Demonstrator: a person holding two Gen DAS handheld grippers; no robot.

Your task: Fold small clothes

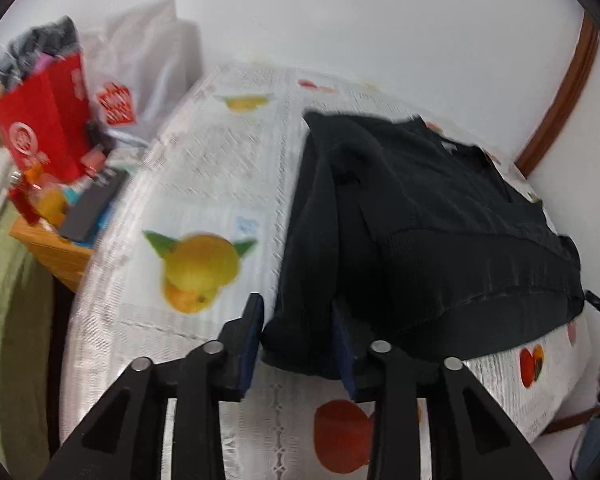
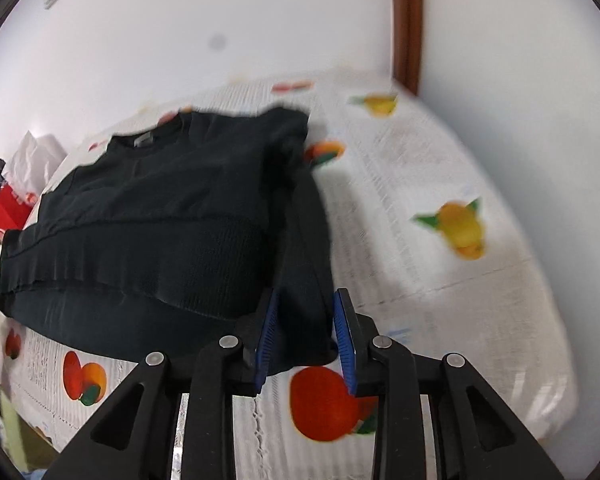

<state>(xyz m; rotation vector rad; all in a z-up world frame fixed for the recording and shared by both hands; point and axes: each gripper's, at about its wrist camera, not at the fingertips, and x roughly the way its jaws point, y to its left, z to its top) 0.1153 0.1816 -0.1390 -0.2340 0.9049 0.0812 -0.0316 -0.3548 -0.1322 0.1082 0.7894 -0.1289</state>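
Now my left gripper point(image 1: 296, 340) and right gripper point(image 2: 305, 336) each straddle a sleeve point(image 1: 308, 264), unclenched; I'd clamp both cuffs squarely near the tablecloth's point(image 1: 204, 184) front edge.

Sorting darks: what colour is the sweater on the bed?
Black sweater, clearest in the right wrist view.

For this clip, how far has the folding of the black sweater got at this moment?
Done: the black knit sweater lies spread on the white fruit-print tablecloth, collar away from the cameras. In hand: the left gripper has a sleeve cuff between its fingers, and the right gripper has the other cuff; whether either is clamped is unclear. Left: no fold shows yet, so sleeves and body remain.
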